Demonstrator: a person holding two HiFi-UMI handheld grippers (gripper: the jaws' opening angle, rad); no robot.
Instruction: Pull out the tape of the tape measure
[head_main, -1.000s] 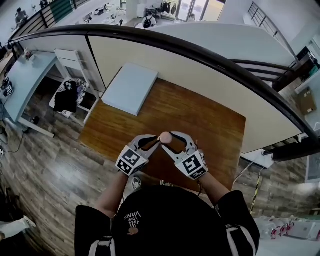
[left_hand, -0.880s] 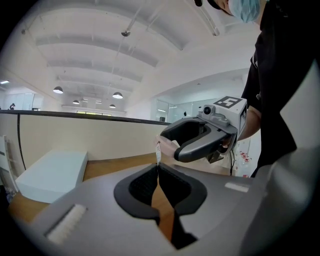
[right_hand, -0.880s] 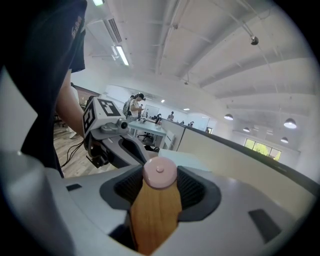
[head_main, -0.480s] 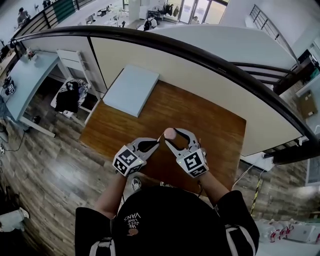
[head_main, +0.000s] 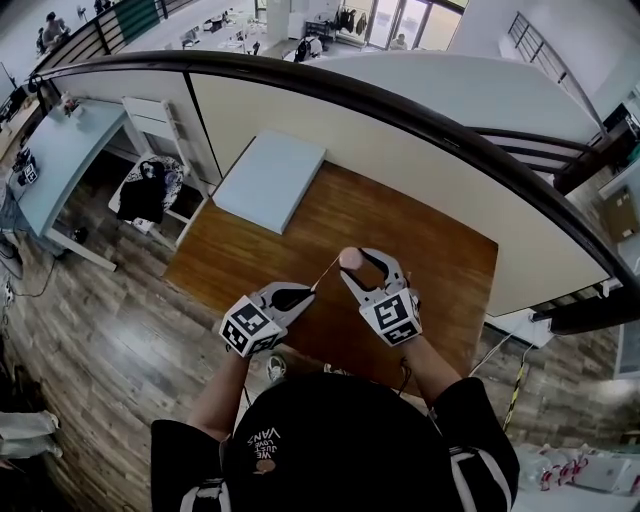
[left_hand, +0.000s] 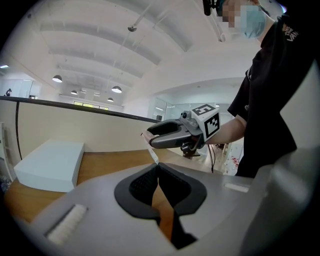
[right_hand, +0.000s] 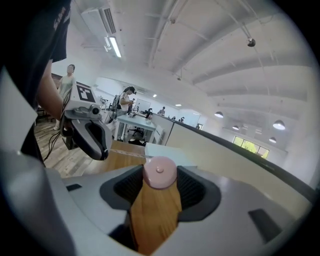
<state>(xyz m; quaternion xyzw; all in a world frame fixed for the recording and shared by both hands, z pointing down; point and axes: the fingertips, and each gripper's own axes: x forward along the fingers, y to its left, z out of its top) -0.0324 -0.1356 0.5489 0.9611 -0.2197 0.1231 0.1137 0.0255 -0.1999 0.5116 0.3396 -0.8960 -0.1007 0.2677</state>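
A round pink tape measure (head_main: 349, 258) is held above the wooden table (head_main: 430, 250), with my right gripper (head_main: 358, 263) shut on its case. In the right gripper view the pink case (right_hand: 160, 173) sits between the dark pads (right_hand: 192, 187). A thin strip of tape (head_main: 326, 275) runs from the case down-left to my left gripper (head_main: 310, 291), which is shut on the tape's end. In the left gripper view the tape (left_hand: 152, 153) rises from the shut jaws toward the right gripper (left_hand: 150, 138).
A flat white box (head_main: 270, 180) lies on the table's far left corner. A curved dark rail (head_main: 420, 115) tops the wall behind the table. A chair with dark clothing (head_main: 145, 190) and a pale desk (head_main: 50, 150) stand at the left.
The left gripper has shut on the tape's end and moved down-left, away from the right one. A short length of tape now spans the gap between them.
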